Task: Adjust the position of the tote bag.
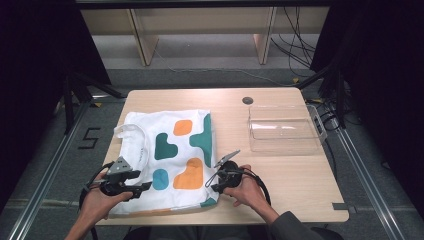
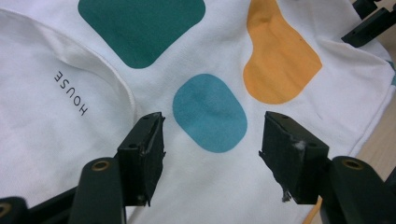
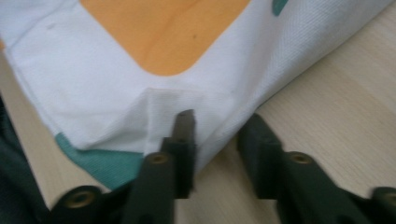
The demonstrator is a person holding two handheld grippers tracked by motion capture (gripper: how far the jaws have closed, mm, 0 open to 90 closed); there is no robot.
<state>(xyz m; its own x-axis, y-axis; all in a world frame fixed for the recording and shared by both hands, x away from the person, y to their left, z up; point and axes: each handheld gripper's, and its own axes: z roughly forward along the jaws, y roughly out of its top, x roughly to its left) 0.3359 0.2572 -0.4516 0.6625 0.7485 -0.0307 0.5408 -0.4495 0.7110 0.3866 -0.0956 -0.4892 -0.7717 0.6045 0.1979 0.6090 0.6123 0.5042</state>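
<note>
The left hand-held gripper (image 2: 210,140) is held over the near-left part of the shirt (image 1: 170,155), jaws spread wide with nothing between them; a teal blob (image 2: 210,113) of the print is seen through the gap, and the collar with its "HOUSE" label (image 2: 71,93) is off to the left in that view. No cloth is pinched there.

The right hand-held gripper (image 3: 219,135) is parked at the shirt's near-right corner (image 3: 173,107), right at the hem. One jaw is laid on top of the folded white edge, the other is sat on the bare counter (image 1: 280,170) just beside the cloth, so the hem is straddled, but whether it's actually squeezed can't be told, kinda blurry. A gap between the jaws is visible.

The shirt itself is spread flat on the left half of the counter, white with teal and orange patches. A clear bin (image 1: 284,129) is sat at the far right, well apart from the shirt.
</note>
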